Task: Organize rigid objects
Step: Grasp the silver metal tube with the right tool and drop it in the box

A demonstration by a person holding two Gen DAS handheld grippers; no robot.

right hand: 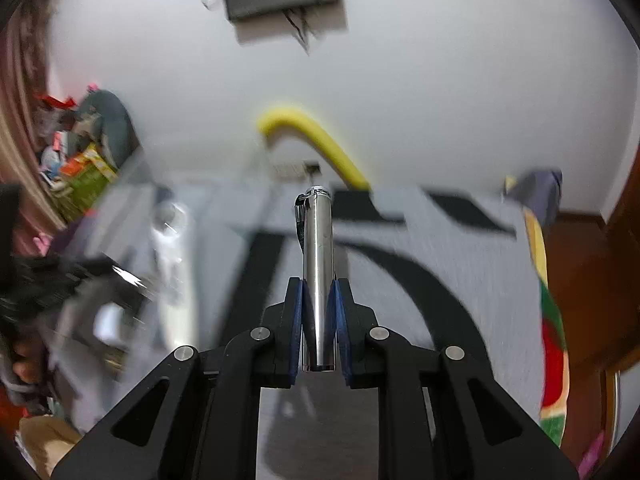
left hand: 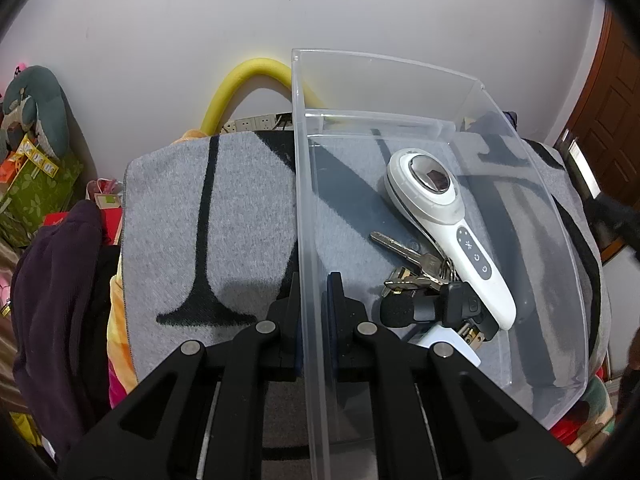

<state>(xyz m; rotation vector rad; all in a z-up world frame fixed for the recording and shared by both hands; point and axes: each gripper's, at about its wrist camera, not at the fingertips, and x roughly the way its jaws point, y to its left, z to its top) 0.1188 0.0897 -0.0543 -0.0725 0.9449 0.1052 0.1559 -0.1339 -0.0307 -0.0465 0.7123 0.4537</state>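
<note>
Left tool (left hand: 316, 312) clamped on the near side wall of a clear plastic bin (left hand: 532, 184), one pad outside the wall and one inside, steadying the bin on a grey blanket with black stripes (left hand: 208, 208). Already lying on the bin floor: a white handheld device with a round metal head (left hand: 444, 220) running from about 11 o'clock to 5 o'clock, a bunch of keys (left hand: 412, 268) just beside its handle, and a black car key fob (left hand: 460, 306) touching the keys at the near end, with a small white item partly hidden beneath. Right tool (right hand: 319, 296) closed around a silver metal pen (right hand: 319, 264), gripped low on the barrel between the blue pads (right hand: 334, 308), clip end pointing away toward 12 o'clock, held in the air above the blanket. Surroundings in the right wrist view smeared by blur, with the bin and the white device showing faintly at about 9 o'clock of the pen. Yellow foam tube (left hand: 248, 84) arching against the wall beyond the bin. Judged well under way: several rigid items sorted into the bin, the pen in hand but not yet inside. Remaining, likely: carrying the pen over toward 9 o'clock, lowering past the rim and letting go clear of the device. Cannot tell whether other loose items wait elsewhere.
</note>
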